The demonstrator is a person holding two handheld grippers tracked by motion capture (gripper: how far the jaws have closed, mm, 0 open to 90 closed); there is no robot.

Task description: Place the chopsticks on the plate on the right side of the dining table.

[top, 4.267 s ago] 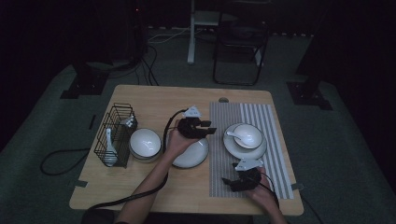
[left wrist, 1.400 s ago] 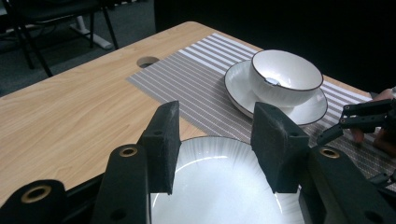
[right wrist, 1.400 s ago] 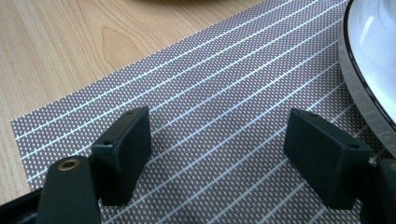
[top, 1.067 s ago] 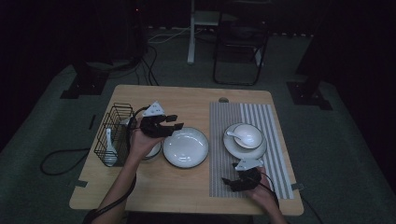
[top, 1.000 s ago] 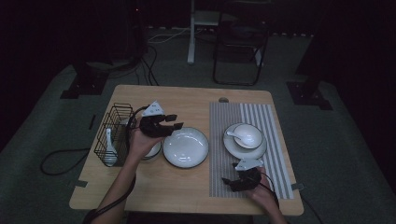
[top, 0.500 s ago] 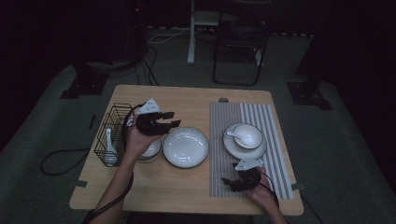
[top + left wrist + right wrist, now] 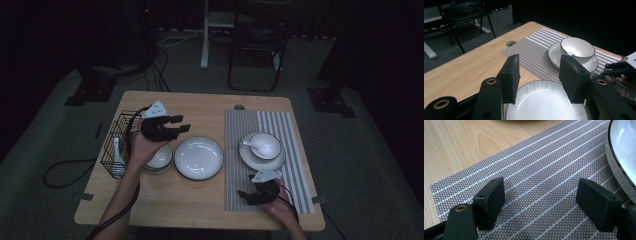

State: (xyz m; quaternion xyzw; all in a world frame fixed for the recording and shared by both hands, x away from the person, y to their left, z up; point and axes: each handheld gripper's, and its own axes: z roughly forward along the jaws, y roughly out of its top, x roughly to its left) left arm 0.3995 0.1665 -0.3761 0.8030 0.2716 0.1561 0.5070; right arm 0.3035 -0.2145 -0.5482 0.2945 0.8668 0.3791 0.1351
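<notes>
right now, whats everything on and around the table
table: one, light wood, centre
placemat: one, grey striped, table's right half
big plate: one, white, dark rim, table middle
small bowl: one, white, left of the big plate
bowl with spoon: one each, white, on a saucer on the placemat
wire basket: one, black, left edge, white spoon inside
chair: one, dark, behind the table
left gripper: black, open, above the small bowl
right gripper: black, open, on the placemat

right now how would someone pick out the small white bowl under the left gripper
Start at the black wire rack on the wooden table's left edge. Just right of it sits the small white dark-rimmed bowl, below the open left gripper. Unlike the wide flat white plate beside it, it is deeper and smaller.
</notes>
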